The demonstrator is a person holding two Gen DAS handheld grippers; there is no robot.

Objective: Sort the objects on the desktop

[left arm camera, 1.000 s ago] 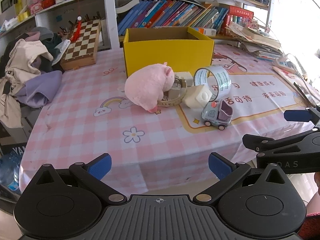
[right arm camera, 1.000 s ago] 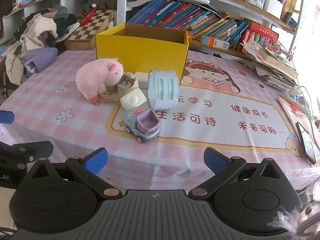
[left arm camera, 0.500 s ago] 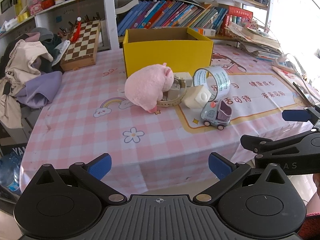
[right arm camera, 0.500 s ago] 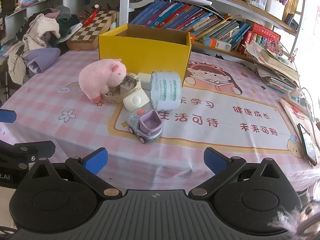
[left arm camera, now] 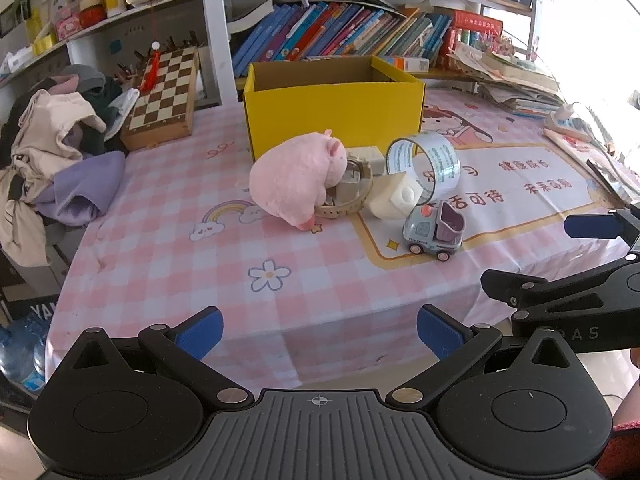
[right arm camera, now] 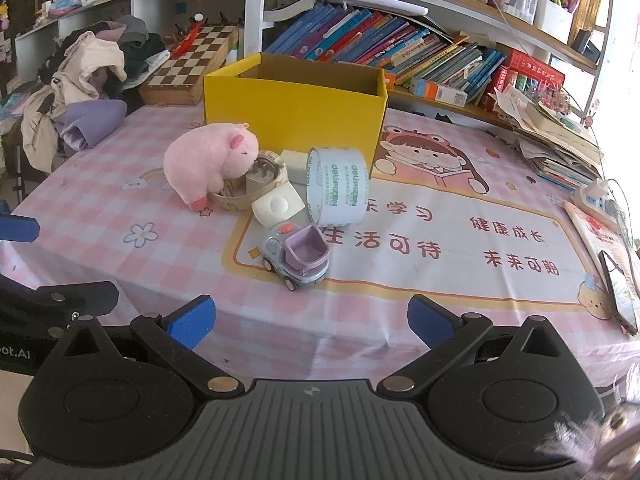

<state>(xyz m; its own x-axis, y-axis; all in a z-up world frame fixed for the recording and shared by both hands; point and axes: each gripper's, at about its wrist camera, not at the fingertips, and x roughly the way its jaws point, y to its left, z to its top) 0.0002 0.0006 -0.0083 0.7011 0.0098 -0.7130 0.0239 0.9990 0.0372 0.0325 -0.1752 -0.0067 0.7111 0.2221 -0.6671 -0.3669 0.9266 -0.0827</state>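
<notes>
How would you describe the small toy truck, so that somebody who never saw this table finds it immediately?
Find the yellow box on the pink checked tablecloth; a cluster of objects lies in front of it. The toy truck is the cluster's nearest piece, just before the tape roll. Only it has wheels and a lilac tipper bucket.

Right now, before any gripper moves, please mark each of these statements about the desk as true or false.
1. The pink plush pig lies inside the yellow box. False: it sits on the tablecloth in front of the box, its snout at a small basket.
2. The tape roll stands on its edge. True.
3. The toy truck is the item closest to the right gripper. True.
4. The left gripper holds the toy truck. False: it is open and empty.
5. The chessboard lies flat in the table's centre. False: it leans at the far left by the clothes.
</notes>
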